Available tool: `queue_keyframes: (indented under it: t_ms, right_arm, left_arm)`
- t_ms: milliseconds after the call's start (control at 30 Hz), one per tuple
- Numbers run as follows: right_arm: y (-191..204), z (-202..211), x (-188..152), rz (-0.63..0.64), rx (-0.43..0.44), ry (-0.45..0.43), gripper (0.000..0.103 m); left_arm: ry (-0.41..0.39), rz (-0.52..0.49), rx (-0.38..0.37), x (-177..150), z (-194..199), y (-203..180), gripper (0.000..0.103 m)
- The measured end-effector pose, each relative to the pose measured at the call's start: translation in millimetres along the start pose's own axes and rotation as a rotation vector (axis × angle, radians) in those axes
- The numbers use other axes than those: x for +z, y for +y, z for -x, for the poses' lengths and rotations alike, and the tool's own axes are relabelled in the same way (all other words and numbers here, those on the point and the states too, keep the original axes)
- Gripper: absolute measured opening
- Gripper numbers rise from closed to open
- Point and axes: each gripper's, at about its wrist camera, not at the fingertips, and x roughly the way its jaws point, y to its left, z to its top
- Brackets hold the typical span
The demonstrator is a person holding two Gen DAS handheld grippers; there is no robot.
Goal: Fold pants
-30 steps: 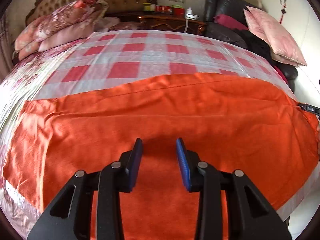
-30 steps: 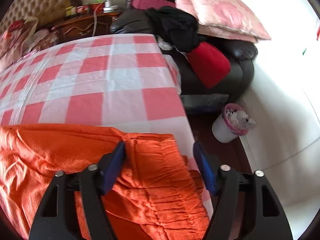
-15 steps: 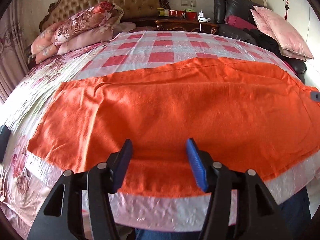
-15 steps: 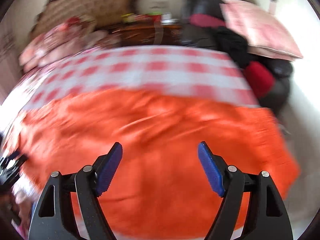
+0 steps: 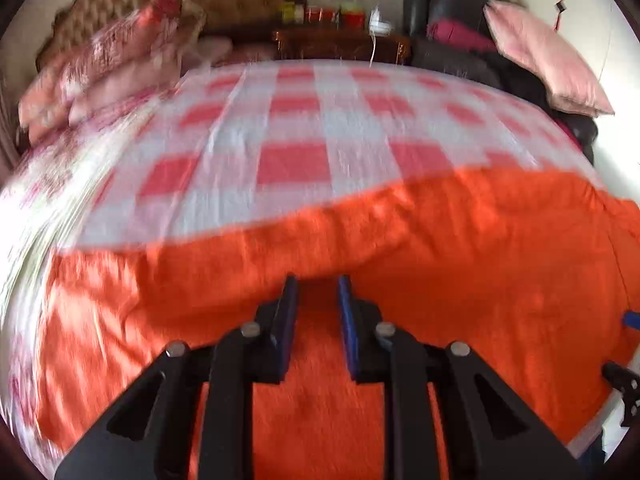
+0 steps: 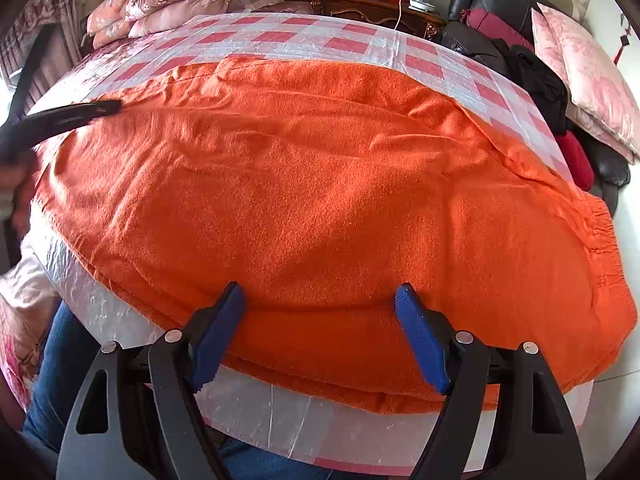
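My left claw (image 5: 318, 286) has just been closing, fingers narrow over the orange pants (image 5: 400, 248), grip unclear; right claw (image 6: 320, 300) gapes wide above them, empty.

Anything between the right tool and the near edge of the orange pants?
Nothing visible. The right tool stands open right over the near edge of the orange pants, with only bare cloth and the plastic-covered bed under it.

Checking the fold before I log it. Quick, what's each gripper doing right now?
Left gripper: jaws just closing, narrow gap, over the orange pants; grip cannot be told.
Right gripper: open wide, holding nothing.
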Motion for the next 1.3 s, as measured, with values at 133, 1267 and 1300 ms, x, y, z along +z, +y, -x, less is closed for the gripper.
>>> queue_keyframes:
  t_ms: [133, 1267, 1300]
  right_arm:
    - [1, -3, -1, -0.012, -0.004, 0.0, 0.076]
    - [170, -79, 182, 0.304, 0.035, -0.109, 0.035]
    - [172, -78, 183, 0.312, 0.013, -0.106, 0.035]
  left_arm:
    - [0.021, 0.048, -0.01, 18, -12, 17, 0.022]
    - [-0.204, 0.128, -0.049, -136, 104, -44, 0.039]
    - [-0.242, 0.155, 0.003, -133, 113, -32, 0.039]
